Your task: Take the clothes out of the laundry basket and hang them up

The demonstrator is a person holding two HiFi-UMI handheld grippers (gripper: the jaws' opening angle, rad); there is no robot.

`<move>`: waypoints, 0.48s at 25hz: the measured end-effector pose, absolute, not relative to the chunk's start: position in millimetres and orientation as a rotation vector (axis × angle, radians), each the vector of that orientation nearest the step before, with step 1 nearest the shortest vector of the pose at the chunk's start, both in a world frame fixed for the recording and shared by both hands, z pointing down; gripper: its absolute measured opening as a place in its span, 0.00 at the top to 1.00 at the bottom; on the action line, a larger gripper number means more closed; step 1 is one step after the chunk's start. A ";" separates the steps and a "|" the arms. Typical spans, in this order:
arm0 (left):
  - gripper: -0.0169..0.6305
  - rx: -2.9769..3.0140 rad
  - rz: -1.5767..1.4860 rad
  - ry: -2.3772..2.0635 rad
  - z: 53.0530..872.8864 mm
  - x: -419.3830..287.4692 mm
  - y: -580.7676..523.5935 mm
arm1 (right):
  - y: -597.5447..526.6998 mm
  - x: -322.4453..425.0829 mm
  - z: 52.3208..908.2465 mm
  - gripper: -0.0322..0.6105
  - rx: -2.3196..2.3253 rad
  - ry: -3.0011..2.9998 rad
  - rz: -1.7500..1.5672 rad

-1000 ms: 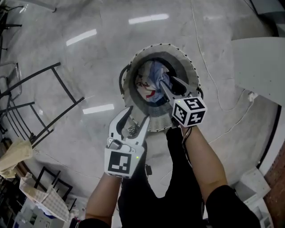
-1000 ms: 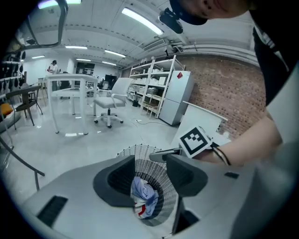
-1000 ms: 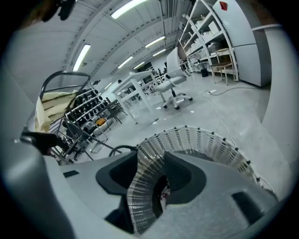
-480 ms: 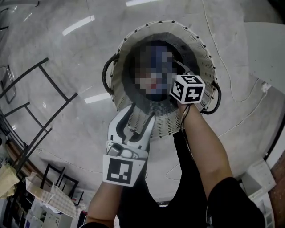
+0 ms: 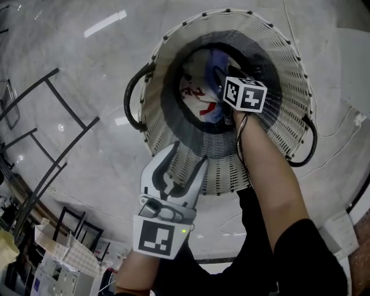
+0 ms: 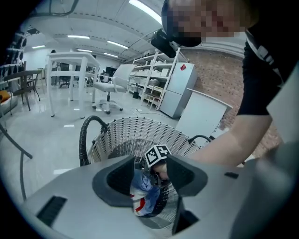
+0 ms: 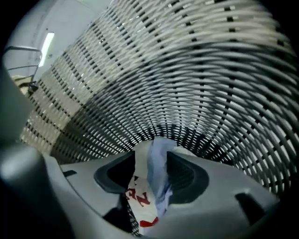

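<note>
Reaching into the laundry basket [image 5: 169,55], the right gripper [image 7: 152,161] has its jaws, just opening, apart around the clothes [image 7: 142,196].

floor [image 5: 87,150]: glossy grey | standing on it: laundry basket [image 5: 292,87] (woven, black handles), black rack [image 5: 78,143]

The glossy grey floor [image 5: 104,63] carried streaks of reflected light. A black metal frame [image 5: 73,100] stood on it to one side, with white boxes [image 5: 58,260] stacked nearer the lower corner. Farther off in the room stood a white table [image 6: 70,58], a white office chair [image 6: 108,88], open shelves [image 6: 154,79] and a pale cabinet [image 6: 180,91] against a brick wall [image 6: 219,74], all under long ceiling lights [image 6: 145,9].
</note>
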State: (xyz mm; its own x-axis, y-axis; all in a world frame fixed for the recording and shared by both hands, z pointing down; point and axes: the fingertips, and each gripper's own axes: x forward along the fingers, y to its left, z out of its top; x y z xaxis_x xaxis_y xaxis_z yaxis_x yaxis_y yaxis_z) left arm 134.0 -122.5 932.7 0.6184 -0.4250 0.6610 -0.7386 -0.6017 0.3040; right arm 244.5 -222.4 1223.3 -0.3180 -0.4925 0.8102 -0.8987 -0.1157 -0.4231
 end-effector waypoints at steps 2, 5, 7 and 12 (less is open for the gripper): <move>0.67 2.289 0.737 -0.899 938.5 134.1 -122.3 | -223.9 247.5 1241.2 0.60 1.543 -1.737 1.408; 0.67 2.295 0.750 -0.886 944.7 133.2 -120.2 | -220.4 247.9 1264.3 0.63 1.521 -1.691 1.443; 0.67 2.297 0.757 -0.885 946.4 131.7 -119.7 | -216.9 249.0 1272.7 0.75 1.507 -1.661 1.469; 0.67 2.279 0.749 -0.884 939.3 131.6 -115.1 | -215.0 247.4 1249.7 0.92 1.543 -1.663 1.525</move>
